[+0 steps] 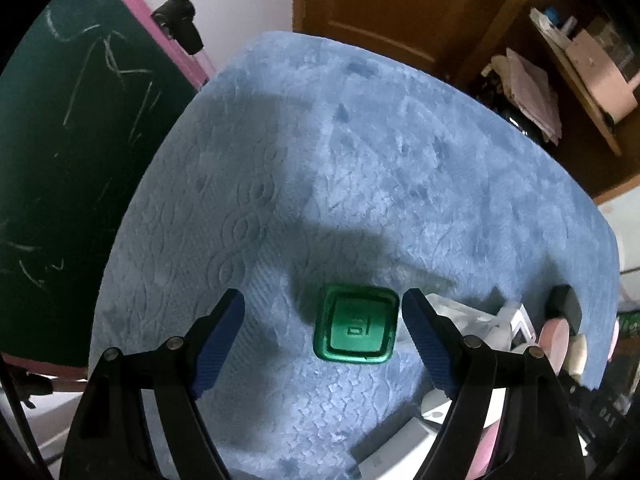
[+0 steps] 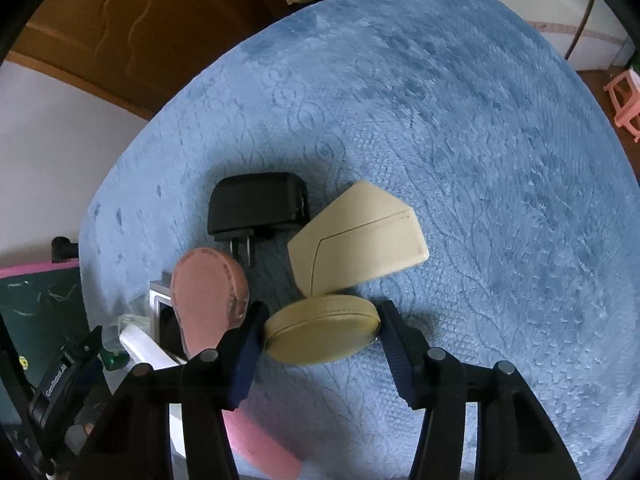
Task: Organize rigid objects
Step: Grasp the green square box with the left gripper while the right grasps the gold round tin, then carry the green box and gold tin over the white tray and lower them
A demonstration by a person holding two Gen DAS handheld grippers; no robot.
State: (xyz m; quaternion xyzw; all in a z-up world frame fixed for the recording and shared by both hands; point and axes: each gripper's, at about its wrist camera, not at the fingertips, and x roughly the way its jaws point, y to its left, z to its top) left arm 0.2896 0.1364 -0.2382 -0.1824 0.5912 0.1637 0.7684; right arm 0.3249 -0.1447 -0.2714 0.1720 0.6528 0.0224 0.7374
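Note:
In the left wrist view a green square lid-like piece (image 1: pixel 357 325) lies on the blue plush cloth (image 1: pixel 320 168). My left gripper (image 1: pixel 323 309) is open, with the green piece between its fingertips, nearer the right one, not gripped. In the right wrist view a cream round flat case (image 2: pixel 322 329) lies between the fingers of my right gripper (image 2: pixel 322 318), which is open around it. A cream angular box (image 2: pixel 358 240), a black plug adapter (image 2: pixel 259 207) and a pink oval case (image 2: pixel 208 296) lie just beyond.
A white container (image 1: pixel 472 328) with clutter sits at the cloth's right edge. A green chalkboard with a pink frame (image 1: pixel 72 128) stands left. A wooden door (image 1: pixel 400 4) and shelves (image 1: pixel 580 64) are behind. A pink stool (image 2: pixel 626 100) stands at far right.

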